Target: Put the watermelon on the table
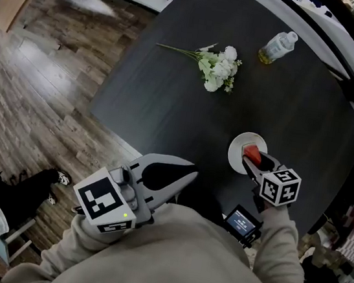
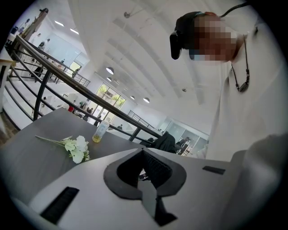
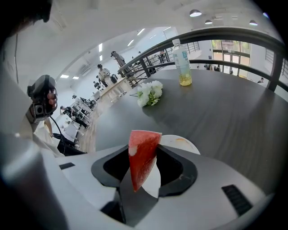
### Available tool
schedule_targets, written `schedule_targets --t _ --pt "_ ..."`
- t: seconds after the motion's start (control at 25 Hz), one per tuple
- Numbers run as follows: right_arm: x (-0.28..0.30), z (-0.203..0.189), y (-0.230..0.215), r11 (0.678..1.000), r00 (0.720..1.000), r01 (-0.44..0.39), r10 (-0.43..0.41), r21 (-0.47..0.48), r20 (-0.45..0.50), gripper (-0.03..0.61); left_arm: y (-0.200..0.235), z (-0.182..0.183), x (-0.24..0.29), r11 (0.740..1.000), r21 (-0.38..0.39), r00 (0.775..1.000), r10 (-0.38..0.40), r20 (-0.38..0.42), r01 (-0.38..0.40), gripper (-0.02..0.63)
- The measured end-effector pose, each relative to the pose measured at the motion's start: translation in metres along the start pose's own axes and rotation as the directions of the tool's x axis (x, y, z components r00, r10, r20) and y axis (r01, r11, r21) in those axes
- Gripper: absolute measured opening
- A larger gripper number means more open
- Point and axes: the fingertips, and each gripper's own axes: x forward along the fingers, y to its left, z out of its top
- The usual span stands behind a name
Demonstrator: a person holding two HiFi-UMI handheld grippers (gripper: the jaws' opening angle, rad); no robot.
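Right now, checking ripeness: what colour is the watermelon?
Red is the watermelon; it shows best in the right gripper view.

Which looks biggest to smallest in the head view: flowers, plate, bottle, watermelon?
1. flowers, stem included
2. plate, partly covered
3. bottle, close to the plate in size, so that pair is unsure
4. watermelon, clearly smallest

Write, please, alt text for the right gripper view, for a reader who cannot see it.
The right gripper grips a red watermelon wedge over a white plate on a dark table. Farther back are white flowers and an upright bottle.
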Motion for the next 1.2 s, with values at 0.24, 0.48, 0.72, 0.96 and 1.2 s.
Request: schedule_targets --t 0.24,0.48,0.72,0.96,1.2 --pt "0.01 -0.008 -0.008 1.0 0.999 0.018 -0.018 0.003 -0.037 0.186 0.006 0.0 -0.002 1.0 -0.01 1.0 0.018 -0.002 -0.018 0.005" --pt "0.019 -0.02 -0.019 0.999 0.996 0.048 -0.047 0.017 -0.075 0.186 0.009 -0.002 -0.005 1.0 -0.014 1.0 0.026 0.001 -0.026 0.005" --pt "0.025 -0.031 -0.029 0.997 0.991 0.077 -0.073 0.032 -0.108 0.186 0.009 -0.004 -0.006 0.999 -0.023 1.0 0.028 0.003 -0.028 0.005" --pt "0.03 -0.04 -0.035 0.995 0.986 0.093 -0.087 0.034 -0.139 0.186 0.01 -0.005 -0.008 0.999 -0.027 0.999 0.034 0.001 -0.034 0.005" --pt "0.036 -0.046 -0.042 0.992 0.982 0.113 -0.104 0.051 -0.156 0.186 0.013 -0.006 -0.008 0.999 -0.028 0.999 0.036 0.001 -0.036 0.005"
